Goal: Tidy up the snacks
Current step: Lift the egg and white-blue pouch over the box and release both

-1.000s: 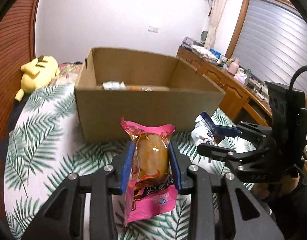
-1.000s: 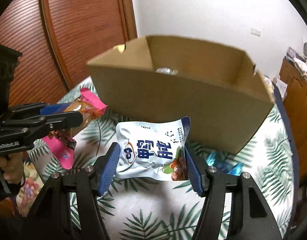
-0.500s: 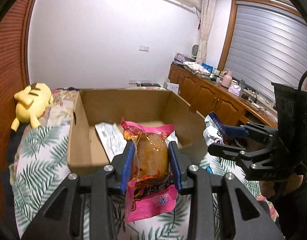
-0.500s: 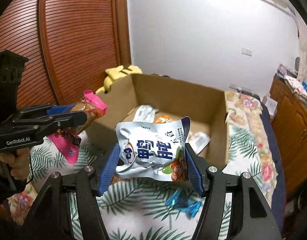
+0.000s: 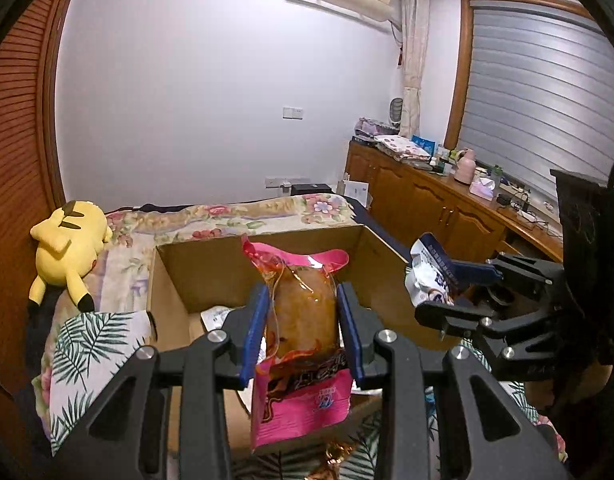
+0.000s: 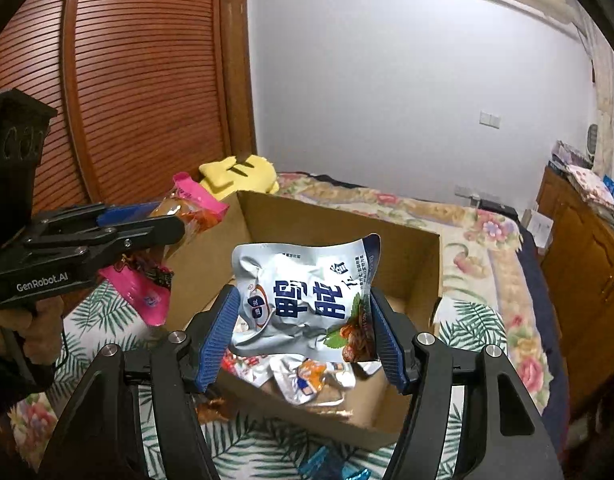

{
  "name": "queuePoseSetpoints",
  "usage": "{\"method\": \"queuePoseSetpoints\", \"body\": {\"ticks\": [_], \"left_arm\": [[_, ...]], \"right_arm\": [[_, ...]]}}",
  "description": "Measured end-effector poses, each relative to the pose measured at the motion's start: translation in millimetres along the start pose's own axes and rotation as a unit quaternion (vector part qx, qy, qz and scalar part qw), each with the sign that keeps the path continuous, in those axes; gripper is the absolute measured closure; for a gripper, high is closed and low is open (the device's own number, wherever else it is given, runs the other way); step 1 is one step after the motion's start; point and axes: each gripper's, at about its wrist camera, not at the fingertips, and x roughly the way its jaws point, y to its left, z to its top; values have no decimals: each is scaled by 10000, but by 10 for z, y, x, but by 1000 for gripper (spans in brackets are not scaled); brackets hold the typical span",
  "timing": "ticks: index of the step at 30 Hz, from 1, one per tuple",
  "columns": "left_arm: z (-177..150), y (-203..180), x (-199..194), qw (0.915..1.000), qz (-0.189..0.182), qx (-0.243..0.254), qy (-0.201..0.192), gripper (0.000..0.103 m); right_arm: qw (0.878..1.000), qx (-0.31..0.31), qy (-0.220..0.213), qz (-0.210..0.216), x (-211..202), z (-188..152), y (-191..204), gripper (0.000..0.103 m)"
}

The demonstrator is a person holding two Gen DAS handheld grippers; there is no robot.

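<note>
Above the cardboard box [image 6: 407, 256], both fingers tilt downward, left [image 5: 303, 320] clamping a pink packet [image 5: 303, 392], right [image 6: 303, 332] a white pouch [image 6: 303, 296].

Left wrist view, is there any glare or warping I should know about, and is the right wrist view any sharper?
Left wrist view: glare glints on the clear wrap of the pink snack packet, and the fisheye bows the wardrobe door and darkens the corners. Right wrist view: about equally sharp, the white snack bag print is readable, the same bowing shows, and the cardboard box interior lies in shadow.
</note>
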Motion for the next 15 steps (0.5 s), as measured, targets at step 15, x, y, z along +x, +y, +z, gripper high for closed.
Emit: {"method": "queuePoseSetpoints", "body": {"ticks": [15], "left_arm": [[-158, 68, 490, 9980, 202, -47, 605, 70]], "right_arm": [[9982, 457, 381, -47, 428, -171, -222, 37]]}}
